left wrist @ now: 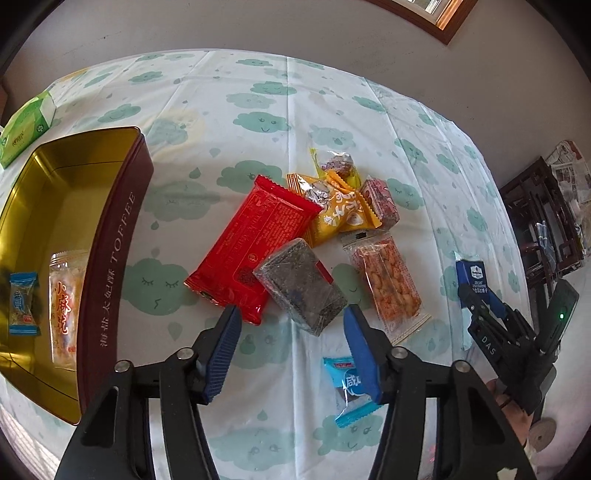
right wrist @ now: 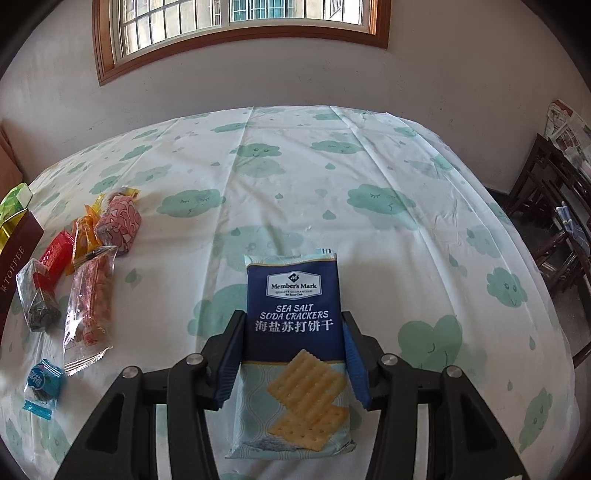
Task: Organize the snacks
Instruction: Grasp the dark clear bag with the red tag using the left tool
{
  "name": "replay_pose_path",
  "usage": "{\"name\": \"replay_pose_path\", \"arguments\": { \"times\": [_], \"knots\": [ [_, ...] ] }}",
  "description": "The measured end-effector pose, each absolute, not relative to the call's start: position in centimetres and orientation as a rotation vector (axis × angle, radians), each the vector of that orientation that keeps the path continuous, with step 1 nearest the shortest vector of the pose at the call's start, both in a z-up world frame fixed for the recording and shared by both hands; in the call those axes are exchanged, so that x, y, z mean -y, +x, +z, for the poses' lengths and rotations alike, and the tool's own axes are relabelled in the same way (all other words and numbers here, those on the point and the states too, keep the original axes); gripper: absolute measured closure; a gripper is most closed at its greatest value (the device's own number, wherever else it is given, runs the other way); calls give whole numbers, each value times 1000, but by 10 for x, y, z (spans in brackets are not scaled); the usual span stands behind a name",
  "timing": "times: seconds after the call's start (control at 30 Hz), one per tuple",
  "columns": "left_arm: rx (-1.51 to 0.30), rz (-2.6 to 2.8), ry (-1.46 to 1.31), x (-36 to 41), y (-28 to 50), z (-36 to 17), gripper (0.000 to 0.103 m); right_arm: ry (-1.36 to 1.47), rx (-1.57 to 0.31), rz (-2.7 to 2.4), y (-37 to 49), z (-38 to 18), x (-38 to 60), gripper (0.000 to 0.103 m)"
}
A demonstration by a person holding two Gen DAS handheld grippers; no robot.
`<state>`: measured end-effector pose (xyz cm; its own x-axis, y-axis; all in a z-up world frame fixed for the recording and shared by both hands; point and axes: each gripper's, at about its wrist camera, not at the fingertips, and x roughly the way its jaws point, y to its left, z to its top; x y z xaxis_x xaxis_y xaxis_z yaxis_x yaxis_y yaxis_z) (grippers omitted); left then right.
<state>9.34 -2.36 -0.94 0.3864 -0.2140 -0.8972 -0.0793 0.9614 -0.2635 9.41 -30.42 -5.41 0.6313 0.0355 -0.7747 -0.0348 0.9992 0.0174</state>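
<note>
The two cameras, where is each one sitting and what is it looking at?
Left wrist: sits on the left gripper, looks down at the snack pile, with the black sesame bar beyond its open fingers; the right gripper shows too.
Right wrist: sits on the right gripper, looks across the table toward the window, its pads clamping the cracker pack.
Both show the cracker pack, the toffee tin and the cloud tablecloth.

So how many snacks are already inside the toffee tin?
2. A small blue-wrapped candy lies at the near left of the toffee tin, and a clear pack with orange lettering lies beside it against the right wall. The tin's near end is cut off, so more may be hidden.
</note>
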Motion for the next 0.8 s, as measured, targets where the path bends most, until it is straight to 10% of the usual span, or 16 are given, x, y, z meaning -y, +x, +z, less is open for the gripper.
{"name": "replay_pose_path", "arguments": {
  "times": [0.8],
  "knots": [
    [-1242, -3, -135, 64, 126, -41, 72, 51, -868, 73, 92, -54, 310, 50]
  ]
}}
